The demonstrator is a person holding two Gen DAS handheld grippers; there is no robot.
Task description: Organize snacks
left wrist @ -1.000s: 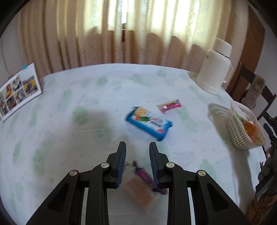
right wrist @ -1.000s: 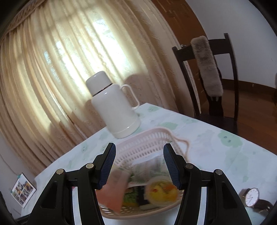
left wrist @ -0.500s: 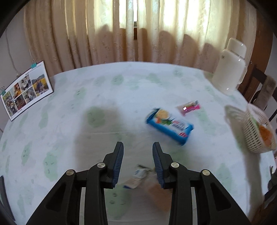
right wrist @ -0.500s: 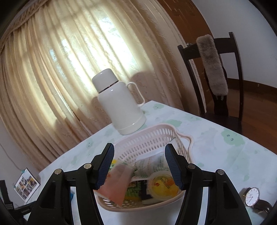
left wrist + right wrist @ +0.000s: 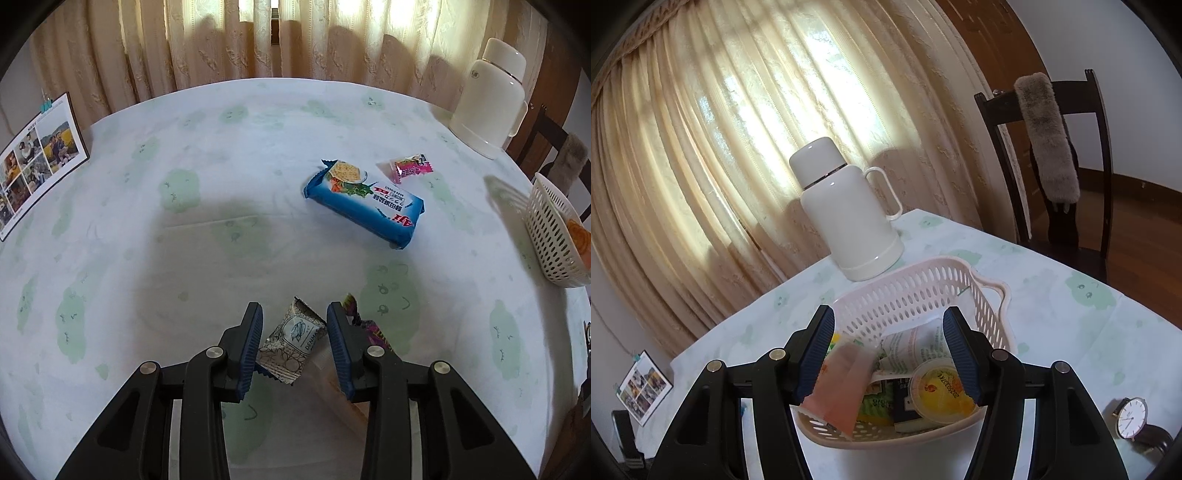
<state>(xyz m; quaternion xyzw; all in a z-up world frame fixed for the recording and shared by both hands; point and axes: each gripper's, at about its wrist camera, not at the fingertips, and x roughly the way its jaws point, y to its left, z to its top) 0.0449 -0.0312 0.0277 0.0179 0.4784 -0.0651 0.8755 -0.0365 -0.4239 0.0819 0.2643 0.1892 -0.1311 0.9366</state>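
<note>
In the left wrist view my left gripper (image 5: pixel 294 341) is open just above a small grey-white patterned snack packet (image 5: pixel 291 345) lying on the table between its fingers. A purple wrapper (image 5: pixel 373 330) lies just right of the right finger. A blue cracker pack (image 5: pixel 364 201) and a pink candy (image 5: pixel 410 168) lie farther back. In the right wrist view my right gripper (image 5: pixel 888 356) is open above the white plastic basket (image 5: pixel 912 288), which holds a pink packet (image 5: pixel 842 391), a yellow jelly cup (image 5: pixel 940 389) and other snacks.
A white thermos (image 5: pixel 846 210) stands behind the basket, also in the left wrist view (image 5: pixel 489 96). The basket (image 5: pixel 552 236) sits at the table's right edge. A photo calendar (image 5: pixel 35 158) stands at far left. A wristwatch (image 5: pixel 1132 419) lies right of the basket. A dark chair (image 5: pixel 1052 166) stands behind.
My left gripper has swung left and drawn back, bringing the grey-white packet between its fingers. My right gripper has stayed open over the basket, rising slightly.
</note>
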